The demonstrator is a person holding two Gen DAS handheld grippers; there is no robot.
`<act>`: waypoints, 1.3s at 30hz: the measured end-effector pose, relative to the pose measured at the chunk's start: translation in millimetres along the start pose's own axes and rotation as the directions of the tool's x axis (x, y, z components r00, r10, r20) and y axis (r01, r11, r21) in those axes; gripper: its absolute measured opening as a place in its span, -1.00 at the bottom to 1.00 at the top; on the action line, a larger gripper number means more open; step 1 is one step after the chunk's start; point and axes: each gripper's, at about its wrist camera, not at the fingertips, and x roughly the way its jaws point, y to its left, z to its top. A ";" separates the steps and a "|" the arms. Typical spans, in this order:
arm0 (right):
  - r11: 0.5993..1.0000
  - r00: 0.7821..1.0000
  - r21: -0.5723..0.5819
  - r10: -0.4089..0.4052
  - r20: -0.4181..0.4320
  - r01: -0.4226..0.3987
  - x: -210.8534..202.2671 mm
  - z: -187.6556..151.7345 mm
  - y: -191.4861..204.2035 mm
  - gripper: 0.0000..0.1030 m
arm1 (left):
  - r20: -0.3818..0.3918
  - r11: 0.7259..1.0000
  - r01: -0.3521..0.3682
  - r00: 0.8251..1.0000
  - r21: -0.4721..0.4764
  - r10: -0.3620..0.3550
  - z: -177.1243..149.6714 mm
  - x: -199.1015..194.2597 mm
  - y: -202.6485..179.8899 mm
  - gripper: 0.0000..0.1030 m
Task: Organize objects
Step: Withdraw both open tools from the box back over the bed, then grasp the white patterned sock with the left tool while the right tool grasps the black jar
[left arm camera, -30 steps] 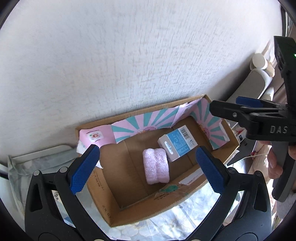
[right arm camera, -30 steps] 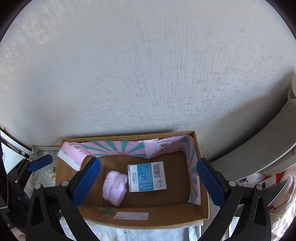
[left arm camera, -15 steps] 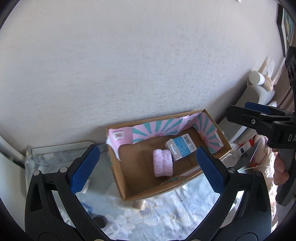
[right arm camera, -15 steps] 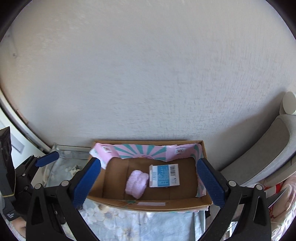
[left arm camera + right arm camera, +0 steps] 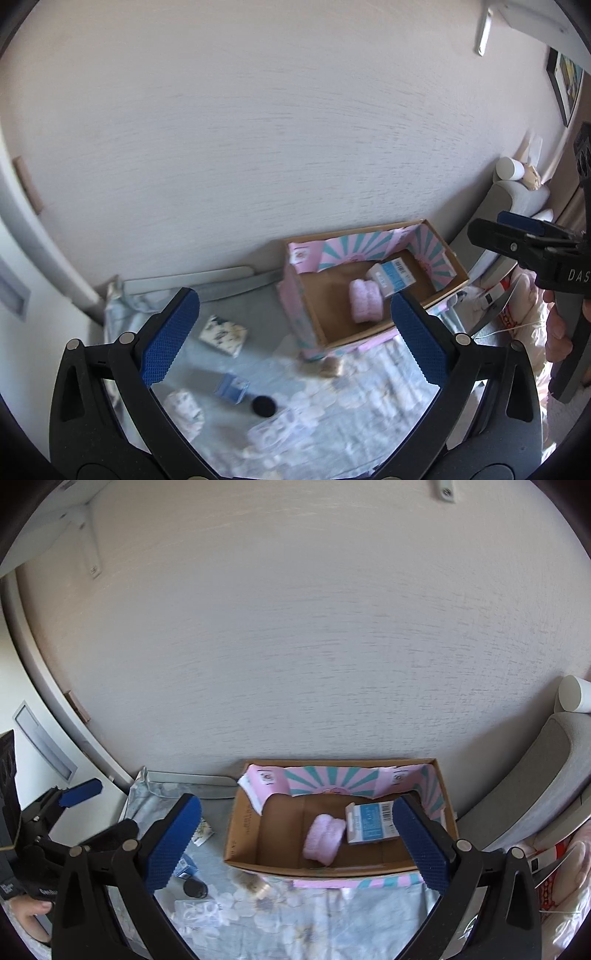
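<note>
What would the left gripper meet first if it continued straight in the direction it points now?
Probably the flowered cloth just left of the cardboard box. The left gripper, open and empty, aims about at the box's near left wall, so it might hit that; depth is unclear.

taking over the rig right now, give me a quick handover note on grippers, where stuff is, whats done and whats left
Left gripper: jaws open, empty, above the floral cloth.
Right gripper: jaws open, empty, facing the cardboard box.
Done: the pink fluffy roll and the blue-and-white carton lie side by side in the box.
Left: on the cloth outside the box lie a patterned packet, a small blue box, a black round item, a white patterned bundle, a clear packet and a tan item by the box front.
</note>
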 end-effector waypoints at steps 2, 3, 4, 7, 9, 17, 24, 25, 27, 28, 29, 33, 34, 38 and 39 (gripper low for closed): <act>1.000 1.000 0.001 -0.001 -0.003 0.001 -1.5 -5.0 12.1 0.99 | 0.004 1.000 -0.003 1.000 -0.016 0.003 -4.8 -8.1 16.0 1.00; 1.000 1.000 0.007 0.005 -0.004 -0.005 -1.1 -7.9 16.6 0.99 | 0.007 1.000 -0.006 1.000 -0.020 0.006 -6.7 -11.7 22.4 1.00; 1.000 1.000 0.012 0.009 -0.005 -0.009 -0.9 -9.3 20.0 0.99 | 0.009 1.000 -0.011 1.000 -0.023 0.011 -9.2 -16.1 29.2 1.00; 0.998 1.000 0.068 -0.008 -0.010 0.008 -1.1 -16.8 34.5 0.99 | 0.012 0.999 -0.029 0.999 -0.030 0.030 -18.4 -25.7 50.7 1.00; 0.998 1.000 0.068 -0.010 -0.010 0.011 -0.7 -23.3 45.4 0.99 | 0.009 0.998 -0.040 0.999 -0.041 0.040 -26.7 -29.9 66.0 1.00; 0.998 0.999 0.062 0.006 -0.032 -0.004 16.5 -66.7 79.3 0.99 | -0.048 0.995 -0.057 0.997 -0.078 0.053 -74.6 -20.7 112.1 1.00; 0.998 0.997 0.036 0.045 -0.067 -0.043 47.2 -119.3 105.5 0.99 | -0.141 0.994 -0.050 0.989 -0.099 0.035 -136.2 15.0 131.5 1.00; 0.998 0.996 0.023 0.051 -0.067 -0.050 49.8 -124.1 109.2 0.99 | -0.149 0.994 -0.052 0.988 -0.096 0.037 -143.5 19.9 132.2 1.00; 0.997 0.995 -0.015 0.074 -0.067 -0.075 58.0 -137.5 119.7 0.99 | -0.165 0.995 -0.057 0.985 -0.087 0.042 -156.2 30.0 133.5 1.00; 0.995 0.994 -0.034 0.087 -0.068 -0.089 61.9 -142.3 123.9 0.99 | -0.169 0.995 -0.057 0.985 -0.085 0.042 -161.8 34.7 134.3 1.00; 0.993 0.993 -0.056 0.096 -0.072 -0.100 66.8 -147.8 128.5 0.99 | -0.172 0.995 -0.057 0.984 -0.084 0.042 -167.0 39.7 135.9 1.00; 0.983 0.988 -0.134 0.111 -0.103 -0.125 92.4 -167.2 143.2 0.99 | -0.177 0.995 -0.063 0.983 -0.079 0.049 -182.7 60.0 141.3 1.00; 0.981 0.987 -0.144 0.114 -0.110 -0.129 98.1 -170.5 145.3 0.96 | -0.173 0.995 -0.067 0.983 -0.076 0.053 -184.9 63.0 142.6 1.00; 0.971 0.981 -0.183 0.127 -0.145 -0.152 124.1 -183.1 151.8 0.73 | -0.161 0.995 -0.077 0.985 -0.063 0.066 -191.6 77.9 147.6 1.00; 0.969 0.980 -0.191 0.126 -0.155 -0.155 132.5 -185.9 152.8 0.69 | -0.158 0.995 -0.080 0.985 -0.059 0.069 -193.3 81.5 148.8 1.00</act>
